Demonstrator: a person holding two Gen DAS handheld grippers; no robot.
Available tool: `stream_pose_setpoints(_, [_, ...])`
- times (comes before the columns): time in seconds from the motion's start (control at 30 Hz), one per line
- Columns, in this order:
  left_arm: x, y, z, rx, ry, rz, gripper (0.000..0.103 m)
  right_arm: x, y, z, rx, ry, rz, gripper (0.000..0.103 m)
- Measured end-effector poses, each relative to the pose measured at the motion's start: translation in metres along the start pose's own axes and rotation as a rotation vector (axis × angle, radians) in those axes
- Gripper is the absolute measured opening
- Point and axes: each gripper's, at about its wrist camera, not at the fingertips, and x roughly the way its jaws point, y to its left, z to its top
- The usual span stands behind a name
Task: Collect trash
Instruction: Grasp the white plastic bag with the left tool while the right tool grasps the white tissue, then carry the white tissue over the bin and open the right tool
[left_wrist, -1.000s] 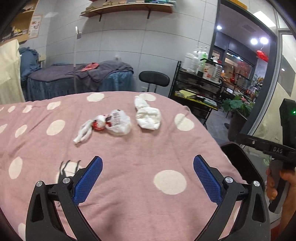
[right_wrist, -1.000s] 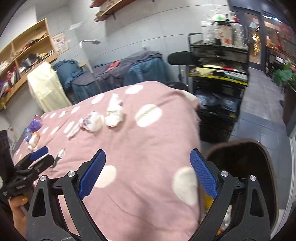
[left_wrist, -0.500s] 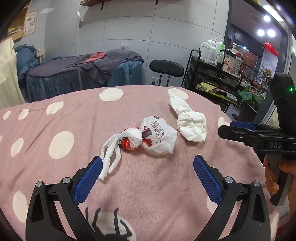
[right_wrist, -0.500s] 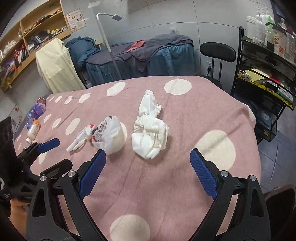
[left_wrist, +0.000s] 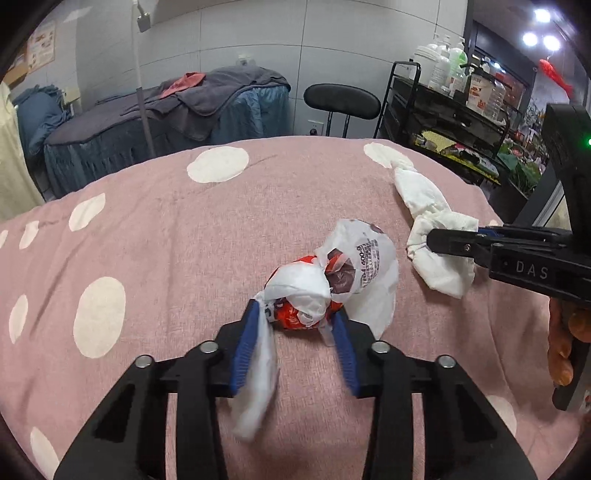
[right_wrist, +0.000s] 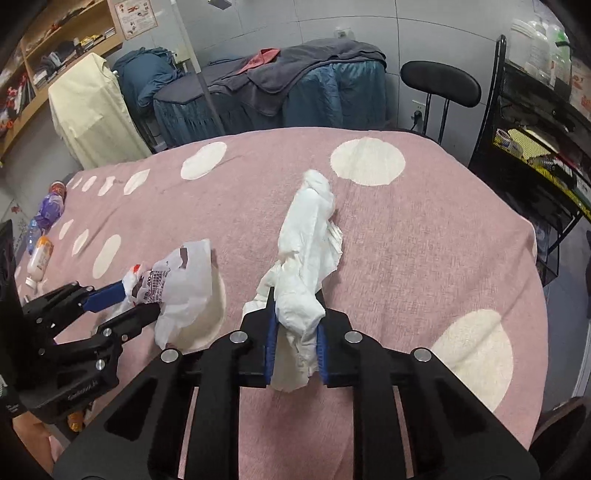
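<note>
Gripping, seemingly firmly: left gripper (left_wrist: 295, 325) on knotted bag (left_wrist: 332, 273), right gripper (right_wrist: 295, 325) on crumpled tissue (right_wrist: 306, 251)

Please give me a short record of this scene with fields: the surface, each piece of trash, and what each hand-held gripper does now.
surface: pink blanket with white dots
trash 1: knotted white plastic bag with red print
trash 2: crumpled white paper tissue
left hand-held gripper: shut on the plastic bag's knotted end
right hand-held gripper: shut on the tissue's near end
both items: still touching the blanket
</note>
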Motion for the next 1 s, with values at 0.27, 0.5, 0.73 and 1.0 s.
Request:
stream_pose_setpoints(0.27, [-0.047, -0.006, -0.019, -0.086, -0.096, -0.034, 0.020, -0.047, 0.004, -0.032, -0.010, -0.061, 0.032, 0.016])
stream_pose_setpoints(0.5, [-0.098, -0.025, -0.043, -0.122, -0.195, -0.011, 0.020, -0.102, 0.008, -0.067, -0.041, -0.122, 0.057, 0.016])
stream_pose_setpoints(0.73, [-0.141, -0.051, -0.067, -0.135, -0.272, 0.002, 0.020, -0.146, 0.004, -0.107, -0.041, -0.178, 0.077, 0.016])
stream_pose_setpoints(1.0, [-0.163, -0.081, -0.081, -0.148, -0.322, -0.045, 0.020, -0.190, -0.014, -0.146, -0.011, -0.245, 0.017, 0.016])
